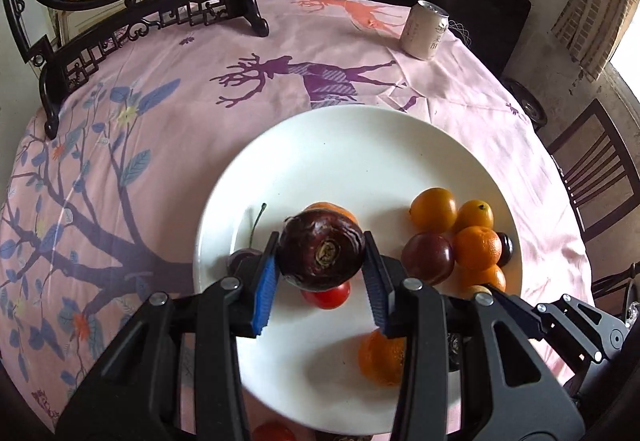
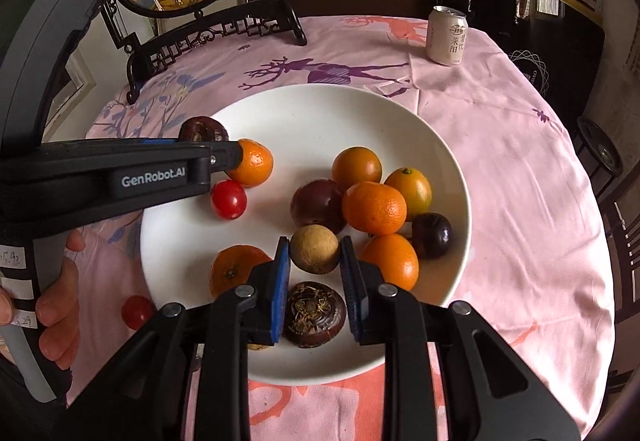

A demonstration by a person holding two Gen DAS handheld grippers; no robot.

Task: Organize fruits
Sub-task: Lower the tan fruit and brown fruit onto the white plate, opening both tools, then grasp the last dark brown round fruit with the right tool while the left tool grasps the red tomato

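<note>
A white plate (image 1: 360, 145) (image 2: 320, 113) holds oranges, dark purple fruits and a red cherry tomato (image 2: 228, 199). My left gripper (image 1: 322, 253) is shut on a dark purple water chestnut (image 1: 322, 255) and holds it above the plate's left side; it also shows in the right wrist view (image 2: 202, 129). My right gripper (image 2: 314, 271) is open above the plate's near side, a tan longan (image 2: 315, 249) and another water chestnut (image 2: 314, 315) lying between its fingers. A cluster of oranges (image 2: 374, 207) and purple fruits (image 2: 318, 205) lies at the plate's right.
A pale drink can (image 2: 446, 37) stands at the table's far right. A framed deer screen on a black stand (image 2: 208, 25) is at the far left. A red tomato (image 2: 136, 311) lies on the pink cloth by the plate. A chair (image 1: 592, 177) stands right.
</note>
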